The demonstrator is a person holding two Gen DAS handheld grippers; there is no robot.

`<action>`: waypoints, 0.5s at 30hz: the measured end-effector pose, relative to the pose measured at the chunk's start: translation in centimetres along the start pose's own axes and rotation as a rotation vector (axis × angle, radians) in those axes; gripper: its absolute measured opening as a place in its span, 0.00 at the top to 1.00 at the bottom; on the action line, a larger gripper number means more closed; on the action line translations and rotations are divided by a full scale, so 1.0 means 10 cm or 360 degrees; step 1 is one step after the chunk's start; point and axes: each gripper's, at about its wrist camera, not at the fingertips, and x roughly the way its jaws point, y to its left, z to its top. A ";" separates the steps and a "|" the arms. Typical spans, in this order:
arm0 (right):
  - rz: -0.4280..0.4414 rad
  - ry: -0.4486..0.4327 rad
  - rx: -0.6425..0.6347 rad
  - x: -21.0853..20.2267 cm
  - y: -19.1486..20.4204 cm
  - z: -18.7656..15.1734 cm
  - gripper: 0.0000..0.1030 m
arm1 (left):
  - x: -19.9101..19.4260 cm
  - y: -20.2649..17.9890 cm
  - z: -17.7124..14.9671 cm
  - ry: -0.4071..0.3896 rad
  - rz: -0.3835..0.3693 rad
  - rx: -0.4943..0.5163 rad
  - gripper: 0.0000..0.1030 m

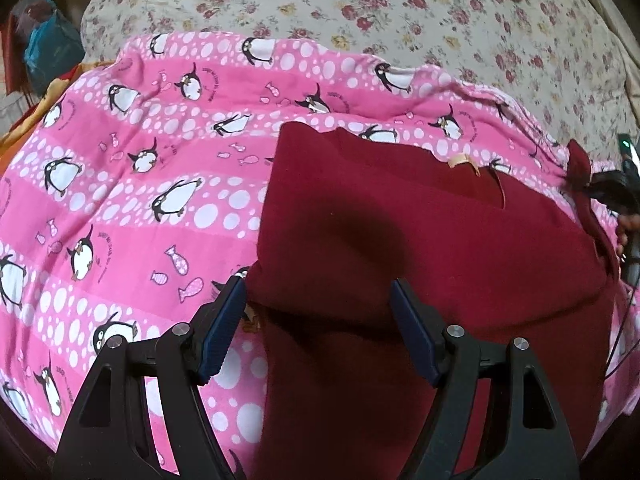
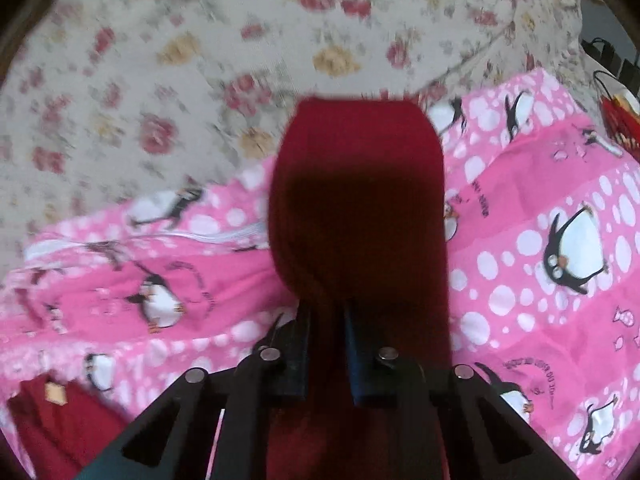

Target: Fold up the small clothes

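The right gripper (image 2: 326, 316) pinches a flap of the red garment (image 1: 420, 240), while the left gripper (image 1: 318, 292) gapes above its lower edge.

The garment (image 1: 420, 240) lies on the penguin blanket (image 1: 140, 184), the floral sheet (image 1: 360, 12) behind; its sleeve (image 2: 360, 200) sits between the right gripper (image 2: 326, 312)'s fingers.

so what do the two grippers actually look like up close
The left gripper has a black frame with cut-out slots, round silver pins at the joints, and two flat dark blue fingers with ribbed faces. The right gripper is built the same: black frame, silver pins, dark blue pads. Seen from the left wrist camera it shows a small green light and thin black cables. No sleeves visible.
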 end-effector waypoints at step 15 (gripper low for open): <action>0.0823 -0.0296 -0.0636 -2.14 1.09 -0.65 0.90 | -0.43 0.13 0.00 -0.0115 -0.0051 -0.0105 0.28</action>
